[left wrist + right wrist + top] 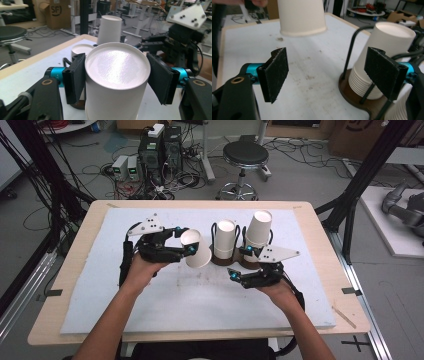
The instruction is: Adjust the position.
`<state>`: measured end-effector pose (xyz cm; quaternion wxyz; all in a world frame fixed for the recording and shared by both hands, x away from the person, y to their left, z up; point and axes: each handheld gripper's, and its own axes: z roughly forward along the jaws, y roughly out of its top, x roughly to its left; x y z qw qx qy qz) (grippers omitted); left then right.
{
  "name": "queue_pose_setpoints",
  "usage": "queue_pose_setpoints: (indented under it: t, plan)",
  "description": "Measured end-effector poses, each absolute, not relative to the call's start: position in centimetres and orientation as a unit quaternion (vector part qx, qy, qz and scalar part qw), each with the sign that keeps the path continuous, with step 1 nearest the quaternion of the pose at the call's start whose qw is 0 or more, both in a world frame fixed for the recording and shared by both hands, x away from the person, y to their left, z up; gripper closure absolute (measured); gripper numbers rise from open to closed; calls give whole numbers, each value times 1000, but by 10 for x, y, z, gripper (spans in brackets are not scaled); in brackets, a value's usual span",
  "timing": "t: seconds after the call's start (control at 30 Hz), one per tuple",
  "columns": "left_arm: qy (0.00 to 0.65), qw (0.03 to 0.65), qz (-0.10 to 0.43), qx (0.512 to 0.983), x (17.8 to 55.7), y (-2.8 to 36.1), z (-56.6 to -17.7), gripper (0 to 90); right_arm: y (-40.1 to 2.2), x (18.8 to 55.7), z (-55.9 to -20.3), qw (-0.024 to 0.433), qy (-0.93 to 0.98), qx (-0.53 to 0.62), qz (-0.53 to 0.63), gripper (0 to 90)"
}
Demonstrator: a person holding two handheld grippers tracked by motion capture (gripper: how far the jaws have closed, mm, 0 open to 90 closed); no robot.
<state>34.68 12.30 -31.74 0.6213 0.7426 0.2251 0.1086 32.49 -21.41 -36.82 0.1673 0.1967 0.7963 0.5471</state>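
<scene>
**Left gripper clamped on one paper cup; right gripper open beside the cup racks**

Left gripper (pixel 186 243): held in the person's left hand (pixel 140 270), left of table centre. Jaws closed against the sides of a single white paper cup (pixel 196 248), inverted and tilted, base up. Seen in the left gripper view as a white disc-shaped base (pixel 117 65) pinched between the two black pads (pixel 75 77).

Cup position: lifted clear of the pale grey foam mat (pixel 150 315), just left of the middle stack.

Middle stack of white inverted paper cups (pixel 225 239): seated on a dark brown round base with black wire uprights (pixel 214 232), at the centre of the table. Same stack in the right gripper view (pixel 384 62), rims nested one over another.

Taller stack of white paper cups (pixel 259 231): just right of the middle stack, in a matching wire holder.

Right gripper (pixel 240 265): held in the person's right hand (pixel 280 292), near side of the two stacks. Jaws wide apart, nothing between them; black pads (pixel 275 72) spread over bare mat in the right gripper view, right pad in front of the nearer stack.

Wooden table top (pixel 75 265): light-coloured, carrying the mat. Black round stool (pixel 245 155) on the floor beyond the far edge.
</scene>
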Motion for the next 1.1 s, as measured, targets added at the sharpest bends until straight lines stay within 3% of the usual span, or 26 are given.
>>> queue_pose_setpoints:
  t: [0.23,0.47,1.1]
  plan:
    - [206,626,86,747,340,115,-333,348,-205,324,-369,144,800,183,554,200]
    - [185,636,78,745,358,110,-331,349,-185,343,-373,108,802,174,562,200]
    - [171,662,36,729,383,92,-319,351,-174,374,-366,97,796,139,581,201]
